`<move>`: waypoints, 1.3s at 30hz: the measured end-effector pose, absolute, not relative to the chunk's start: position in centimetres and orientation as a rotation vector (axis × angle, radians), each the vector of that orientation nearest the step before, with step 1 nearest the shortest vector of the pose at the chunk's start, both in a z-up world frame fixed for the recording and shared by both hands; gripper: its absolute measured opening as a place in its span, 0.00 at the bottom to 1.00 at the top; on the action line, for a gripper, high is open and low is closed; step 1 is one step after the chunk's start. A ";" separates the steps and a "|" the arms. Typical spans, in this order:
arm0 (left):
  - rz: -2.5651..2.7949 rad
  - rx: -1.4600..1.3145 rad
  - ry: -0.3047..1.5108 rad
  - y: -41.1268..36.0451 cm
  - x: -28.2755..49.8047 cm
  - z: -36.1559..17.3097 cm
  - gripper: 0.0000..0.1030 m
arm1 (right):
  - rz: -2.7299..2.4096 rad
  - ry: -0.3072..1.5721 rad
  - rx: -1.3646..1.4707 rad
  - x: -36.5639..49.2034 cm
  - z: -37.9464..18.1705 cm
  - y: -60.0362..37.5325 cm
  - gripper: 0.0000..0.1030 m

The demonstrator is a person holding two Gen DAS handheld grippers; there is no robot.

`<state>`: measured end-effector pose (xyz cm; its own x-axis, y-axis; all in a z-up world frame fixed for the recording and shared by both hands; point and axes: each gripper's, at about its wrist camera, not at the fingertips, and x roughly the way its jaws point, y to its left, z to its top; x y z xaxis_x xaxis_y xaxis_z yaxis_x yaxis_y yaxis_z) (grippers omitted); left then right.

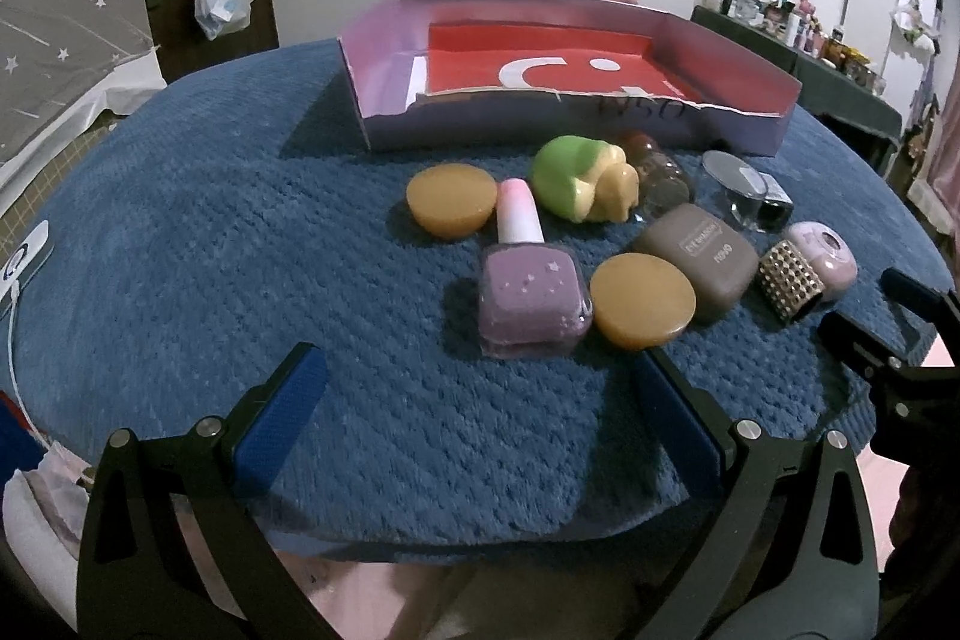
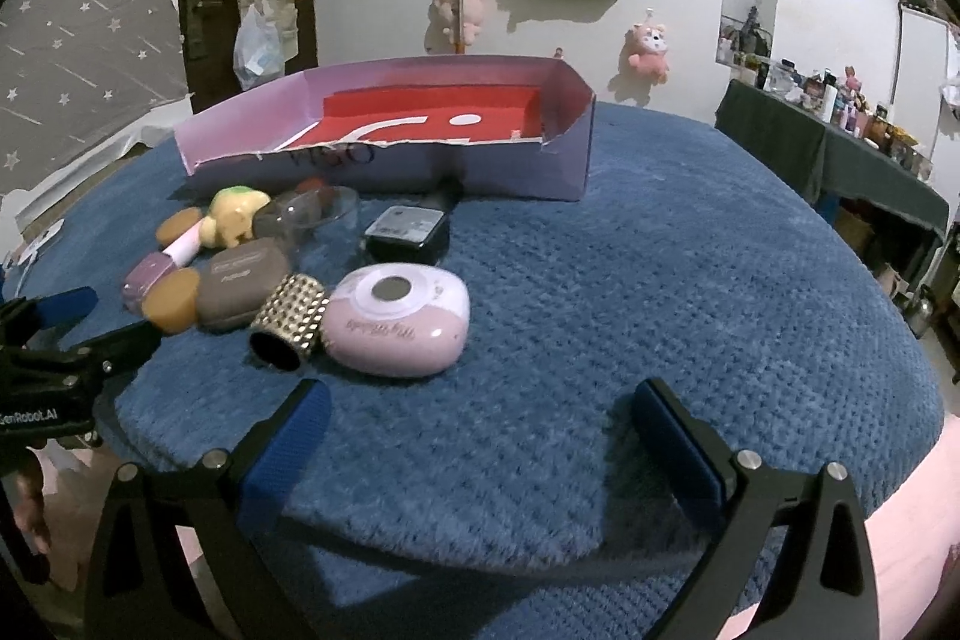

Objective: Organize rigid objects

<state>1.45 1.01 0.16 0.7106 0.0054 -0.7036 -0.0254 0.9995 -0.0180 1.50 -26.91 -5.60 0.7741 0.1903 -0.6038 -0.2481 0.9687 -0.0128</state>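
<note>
Both the left gripper (image 1: 480,418) and the right gripper (image 2: 480,436) hover wide apart, holding nothing. Small items, including a nail polish bottle (image 1: 531,298) and a pink case (image 2: 396,328), cluster on the blue tabletop (image 1: 240,244) near the cardboard box (image 1: 564,124).

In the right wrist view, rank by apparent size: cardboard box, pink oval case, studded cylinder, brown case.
1. cardboard box, clearly largest.
2. pink oval case.
3. brown case and studded cylinder: unsure, since the cylinder sits nearer the camera and overlaps the case.

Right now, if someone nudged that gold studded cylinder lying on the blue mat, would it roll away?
The gold studded cylinder lies on its side, so probably a little. The plush blue mat and the pink oval case touching it should stop it quickly.
</note>
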 end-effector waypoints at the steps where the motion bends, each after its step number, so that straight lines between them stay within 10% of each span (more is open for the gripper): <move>1: 0.018 -0.031 0.781 1.1 1.7 0.1 1.00 | 0.238 0.643 -0.093 1.7 -5.6 -26.9 0.99; 13: 0.024 -0.058 0.774 1.2 3.1 0.3 0.97 | 0.287 0.642 -0.113 3.5 -5.3 -25.4 0.81; 21: 0.009 -0.037 0.757 1.0 3.4 0.7 0.63 | 0.341 0.653 -0.118 4.0 -4.8 -24.4 0.55; 27: -0.017 -0.034 0.750 1.0 3.3 0.9 0.36 | 0.343 0.654 -0.113 4.0 -4.7 -24.3 0.54; 39: -0.040 -0.031 0.713 1.2 2.2 1.6 0.33 | 0.367 0.630 -0.071 3.4 -3.5 -25.1 0.54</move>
<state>2.18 1.20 1.62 0.7556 -0.0468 -0.6534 0.0258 0.9988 -0.0417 3.37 -25.05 -3.46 0.7459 0.3132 -0.5878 -0.3563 0.9333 0.0452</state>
